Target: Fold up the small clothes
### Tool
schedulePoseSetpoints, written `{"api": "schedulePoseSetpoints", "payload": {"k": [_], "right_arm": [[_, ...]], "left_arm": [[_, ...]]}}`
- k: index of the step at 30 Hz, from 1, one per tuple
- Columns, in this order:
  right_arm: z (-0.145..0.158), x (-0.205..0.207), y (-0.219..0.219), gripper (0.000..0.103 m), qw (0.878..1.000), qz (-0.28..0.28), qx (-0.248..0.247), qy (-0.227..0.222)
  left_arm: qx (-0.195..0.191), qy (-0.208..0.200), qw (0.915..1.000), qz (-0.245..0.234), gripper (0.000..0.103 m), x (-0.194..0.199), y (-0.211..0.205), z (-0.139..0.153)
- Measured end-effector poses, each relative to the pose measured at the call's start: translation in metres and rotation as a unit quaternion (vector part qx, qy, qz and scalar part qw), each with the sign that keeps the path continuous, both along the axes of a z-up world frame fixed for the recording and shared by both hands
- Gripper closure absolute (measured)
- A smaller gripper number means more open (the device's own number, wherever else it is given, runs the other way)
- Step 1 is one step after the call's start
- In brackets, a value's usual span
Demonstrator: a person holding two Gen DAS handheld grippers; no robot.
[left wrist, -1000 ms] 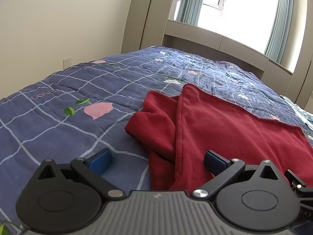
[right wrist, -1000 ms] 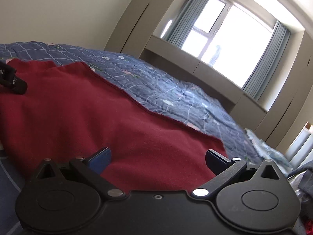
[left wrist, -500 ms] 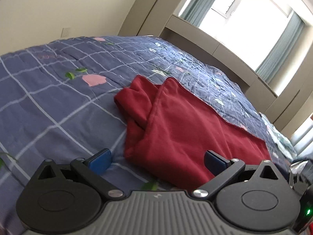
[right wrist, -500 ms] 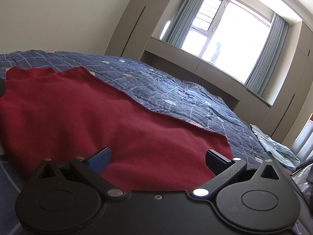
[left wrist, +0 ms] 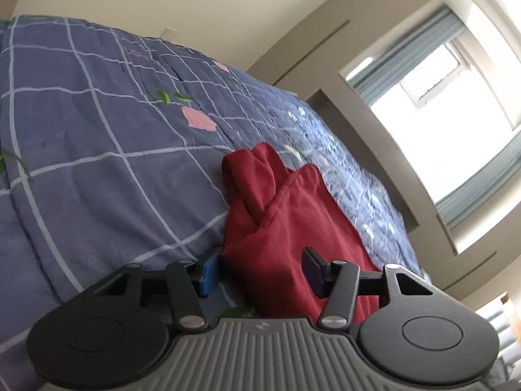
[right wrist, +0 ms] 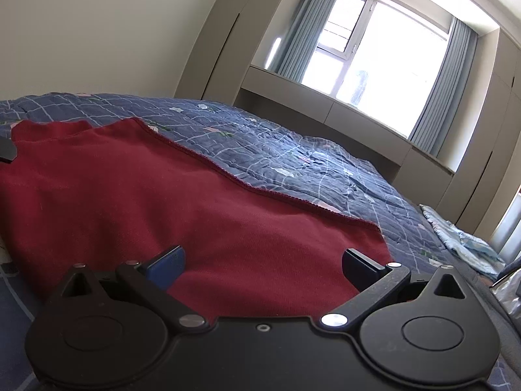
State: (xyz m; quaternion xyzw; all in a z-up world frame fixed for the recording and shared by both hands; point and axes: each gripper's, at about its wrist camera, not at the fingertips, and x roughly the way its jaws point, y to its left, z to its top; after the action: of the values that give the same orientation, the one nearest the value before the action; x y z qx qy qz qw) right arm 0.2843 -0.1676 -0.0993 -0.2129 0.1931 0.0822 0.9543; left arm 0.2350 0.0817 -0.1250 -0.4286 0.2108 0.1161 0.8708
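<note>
Your left gripper (left wrist: 260,272), black linkage arms carrying one blue-faced and one dark pad, is rolled to one side, so its view sits tilted. Its jaws are closing, standing about half apart, with the near corner of the dark red knitted garment (left wrist: 293,215) between the pads; the blue pad lies just beside the cloth edge. Your right gripper (right wrist: 263,265), of the same build, sits nearly level over the garment, its jaws spread wide and gripping nothing.

Dark red knit garment (right wrist: 136,195) lies spread flat on blue checked quilt (left wrist: 97,169), scalloped hem edge visible; one end bunched into loose folds (left wrist: 250,176).
</note>
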Motion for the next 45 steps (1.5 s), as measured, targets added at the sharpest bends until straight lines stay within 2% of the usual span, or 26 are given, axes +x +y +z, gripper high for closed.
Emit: {"api": "schedulePoseSetpoints", "payload": {"k": [6,8,9,10,11,13,15,20,22,25,28,30,32,34,36,39,41,42,44,45], "right_arm": [[0.001,0.001,-0.002,0.001,1.0,0.001,0.007,0.004],[0.001,0.002,-0.002,0.001,1.0,0.001,0.008,0.005],[0.001,0.002,-0.002,0.001,1.0,0.002,0.007,0.005],[0.001,0.002,-0.002,0.001,1.0,0.002,0.007,0.004],[0.001,0.002,-0.002,0.001,1.0,0.001,0.007,0.004],[0.001,0.003,-0.003,0.001,1.0,0.002,0.007,0.007],[0.003,0.006,-0.005,0.001,1.0,0.003,0.014,0.019],[0.018,0.02,-0.029,0.001,0.993,0.029,0.067,0.095],[0.027,0.014,-0.044,0.001,0.991,0.042,0.077,0.101],[0.035,-0.006,-0.067,0.001,0.993,0.044,0.059,0.088],[0.039,-0.032,-0.092,0.001,0.997,0.026,0.041,0.067],[0.043,-0.049,-0.111,0.001,0.997,0.012,0.046,0.054],[0.047,-0.064,-0.131,0.001,0.997,-0.005,0.059,0.045],[0.05,-0.074,-0.151,0.001,0.996,-0.024,0.07,0.044],[0.05,-0.085,-0.17,0.001,0.995,-0.044,0.074,0.042],[0.05,-0.1,-0.197,0.001,0.992,-0.077,0.085,0.045],[0.047,-0.112,-0.214,0.001,0.99,-0.096,0.086,0.05],[0.045,-0.118,-0.221,0.001,0.989,-0.105,0.085,0.052],[0.041,-0.13,-0.235,0.001,0.987,-0.121,0.087,0.057],[0.039,-0.133,-0.24,0.0,0.986,-0.126,0.092,0.06]], "left_arm": [[0.029,0.003,0.9996,0.005,0.045,0.006,-0.006,-0.001],[0.033,0.012,0.9992,0.018,0.056,0.007,-0.007,-0.001],[0.034,0.02,0.9989,0.026,0.071,0.007,-0.009,-0.001],[0.03,0.026,0.9987,0.032,0.078,0.007,-0.007,-0.002],[0.021,0.023,0.9989,0.034,0.079,0.008,-0.005,-0.004],[0.018,0.021,0.9992,0.028,0.088,0.009,-0.003,-0.002],[0.032,0.021,0.9991,0.018,0.091,0.011,-0.005,0.003],[0.06,-0.008,0.998,-0.019,0.092,0.017,-0.01,0.026],[0.085,-0.028,0.995,-0.044,0.092,0.021,-0.015,0.04],[0.129,-0.059,0.9856,-0.093,0.092,0.031,-0.028,0.063],[0.159,-0.087,0.9723,-0.147,0.092,0.05,-0.05,0.086],[0.18,-0.105,0.9595,-0.19,0.093,0.058,-0.073,0.104],[0.201,-0.121,0.9434,-0.234,0.093,0.065,-0.098,0.118],[0.219,-0.133,0.9227,-0.288,0.093,0.07,-0.13,0.13],[0.229,-0.137,0.9059,-0.329,0.093,0.072,-0.162,0.136],[0.254,-0.13,0.8769,-0.387,0.093,0.074,-0.215,0.134],[0.271,-0.118,0.8549,-0.426,0.093,0.071,-0.249,0.124],[0.276,-0.11,0.8467,-0.441,0.093,0.072,-0.262,0.118],[0.282,-0.084,0.8343,-0.466,0.093,0.068,-0.287,0.103],[0.284,-0.07,0.8322,-0.471,0.093,0.065,-0.295,0.096]]}}
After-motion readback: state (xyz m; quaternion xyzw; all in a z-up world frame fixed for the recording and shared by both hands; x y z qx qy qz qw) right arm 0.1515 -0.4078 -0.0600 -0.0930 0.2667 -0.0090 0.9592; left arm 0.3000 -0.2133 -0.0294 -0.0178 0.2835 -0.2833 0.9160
